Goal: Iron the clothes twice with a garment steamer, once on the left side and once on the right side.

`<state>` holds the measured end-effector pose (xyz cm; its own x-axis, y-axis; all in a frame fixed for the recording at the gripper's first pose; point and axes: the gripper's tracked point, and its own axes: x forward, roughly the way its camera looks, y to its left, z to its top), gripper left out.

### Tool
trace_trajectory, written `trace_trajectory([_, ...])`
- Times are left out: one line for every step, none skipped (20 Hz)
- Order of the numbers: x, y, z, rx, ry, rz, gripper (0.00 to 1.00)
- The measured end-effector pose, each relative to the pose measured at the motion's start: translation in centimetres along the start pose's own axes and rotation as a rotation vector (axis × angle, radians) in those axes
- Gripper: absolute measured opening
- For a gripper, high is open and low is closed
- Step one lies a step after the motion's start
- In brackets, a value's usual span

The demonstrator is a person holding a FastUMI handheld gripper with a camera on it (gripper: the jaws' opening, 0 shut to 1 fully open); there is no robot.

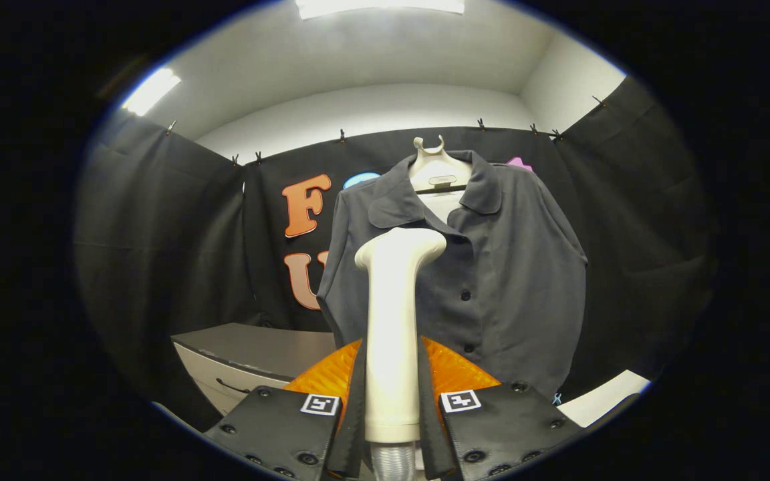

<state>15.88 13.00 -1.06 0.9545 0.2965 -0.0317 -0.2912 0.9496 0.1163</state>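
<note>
A cream garment steamer (392, 334) stands upright between my fingers, its handle pressed from both sides and its head bent toward the shirt. My gripper (392, 401) is shut on that handle. A ribbed hose (392, 462) leaves the bottom of the handle. Beyond the steamer hangs a dark grey button-up shirt (505, 280) on a pale hanger (436, 167), its collar spread. The steamer head sits in front of the shirt's left front panel, just below the collar; whether it touches the cloth I cannot tell.
A grey cabinet (251, 361) with a drawer handle stands low to the left of the shirt. A white surface (609, 397) shows low on the right. Black cloth walls close in behind and on both sides.
</note>
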Motion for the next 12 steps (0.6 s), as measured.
trace_trajectory([0.6,0.2,0.0,0.000,-0.002,0.007,0.41])
trace_trajectory([1.0,0.5,0.0,0.004,-0.004,0.017,0.41])
trace_trajectory([1.6,0.7,-0.1,0.009,-0.005,0.026,0.41])
trace_trajectory([2.0,1.0,-0.2,0.012,-0.006,0.034,0.41])
trace_trajectory([2.4,1.0,-0.3,0.010,-0.006,0.038,0.41])
trace_trajectory([2.8,1.1,-0.5,0.003,-0.006,0.038,0.41])
trace_trajectory([3.4,1.0,-0.8,-0.005,-0.005,0.038,0.41])
trace_trajectory([3.7,1.0,-1.1,-0.008,0.002,0.037,0.41])
trace_trajectory([4.0,1.0,-1.4,-0.006,0.009,0.035,0.41])
trace_trajectory([4.1,1.0,-1.5,-0.002,0.008,0.036,0.41])
trace_trajectory([4.1,1.0,-1.5,-0.002,0.005,0.036,0.41])
trace_trajectory([4.1,0.9,-1.5,-0.008,0.005,0.034,0.41])
